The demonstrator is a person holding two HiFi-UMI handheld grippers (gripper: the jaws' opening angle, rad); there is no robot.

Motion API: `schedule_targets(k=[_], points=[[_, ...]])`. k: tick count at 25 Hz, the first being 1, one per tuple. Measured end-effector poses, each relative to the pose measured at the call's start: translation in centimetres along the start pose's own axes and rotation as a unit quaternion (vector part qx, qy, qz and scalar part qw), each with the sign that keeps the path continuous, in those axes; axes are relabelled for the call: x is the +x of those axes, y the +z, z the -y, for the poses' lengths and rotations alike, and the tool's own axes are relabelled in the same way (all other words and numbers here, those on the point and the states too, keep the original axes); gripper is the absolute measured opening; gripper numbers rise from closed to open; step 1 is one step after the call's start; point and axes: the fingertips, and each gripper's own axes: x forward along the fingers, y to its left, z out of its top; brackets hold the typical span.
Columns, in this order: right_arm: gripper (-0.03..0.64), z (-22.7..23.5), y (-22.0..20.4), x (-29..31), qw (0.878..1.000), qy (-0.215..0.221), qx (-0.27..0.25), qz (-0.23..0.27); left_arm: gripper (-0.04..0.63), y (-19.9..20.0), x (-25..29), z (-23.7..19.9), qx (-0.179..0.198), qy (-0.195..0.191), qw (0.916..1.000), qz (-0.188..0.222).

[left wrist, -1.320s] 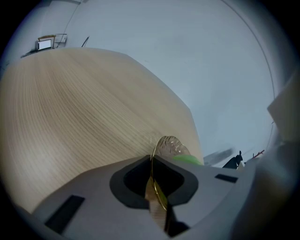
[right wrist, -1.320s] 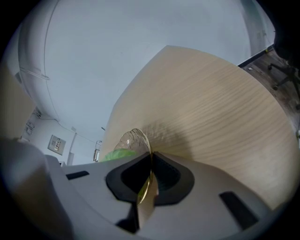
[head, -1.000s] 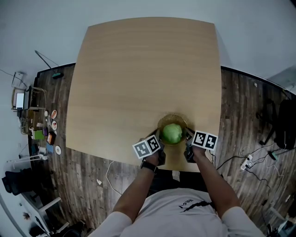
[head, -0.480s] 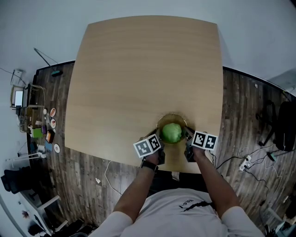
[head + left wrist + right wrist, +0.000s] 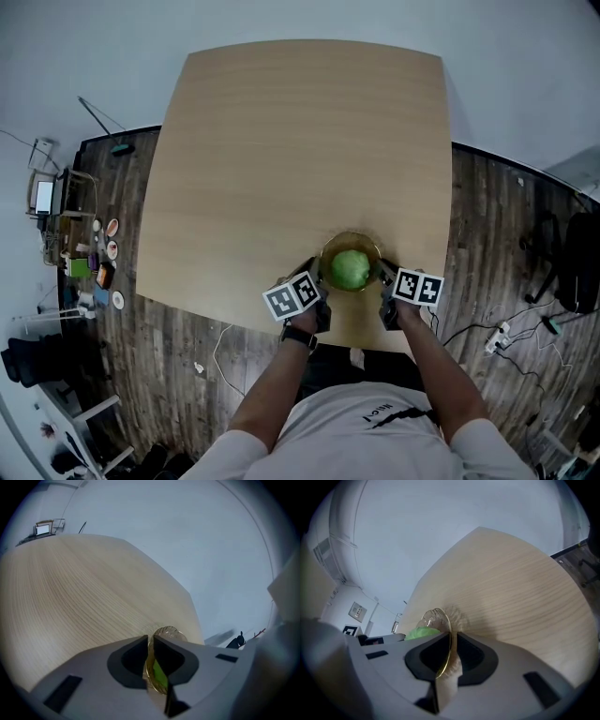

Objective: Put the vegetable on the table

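Vegetable (image 5: 350, 270): one green head in one gold-rimmed glass bowl (image 5: 349, 235), close to near edge of desk (image 5: 300, 150), right of middle. Left gripper (image 5: 150, 641) and right gripper (image 5: 452, 639), two in all, jaws clamped on opposite sides of bowl rim. Placing step by the look of it; next likely calls for level set-down, then both jaws opened together to avoid tipping.

The vegetable (image 5: 350, 270) lies in the bowl (image 5: 351, 235) near the table's (image 5: 281, 141) front edge.

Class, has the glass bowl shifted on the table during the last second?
No; the bowl stays equally close to the table's near edge.
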Motion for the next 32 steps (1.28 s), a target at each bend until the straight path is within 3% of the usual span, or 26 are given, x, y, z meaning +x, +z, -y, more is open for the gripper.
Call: schedule_targets(k=[7,20,26,32], points=[[0.043,-1.6,1.7,-3.1,0.998,-0.015,-0.054,0.018,0.035,0.7,-2.4,3.0,0.021,-0.007,0.9996,0.018],[0.020,-12.1,4.6,-10.6,0.981,0.073,-0.165,0.073,0.017,2.1,-10.0,13.7,0.074,-0.089,0.9903,0.078],[0.015,-17.3,6.2,-15.2,0.965,0.120,-0.203,0.112,0.015,3.4,-15.1,19.2,0.120,-0.128,0.9767,0.124],[0.015,-21.4,7.9,-19.5,0.945,0.154,-0.243,0.156,0.015,5.1,-19.2,24.0,0.183,-0.153,0.9541,0.181]])
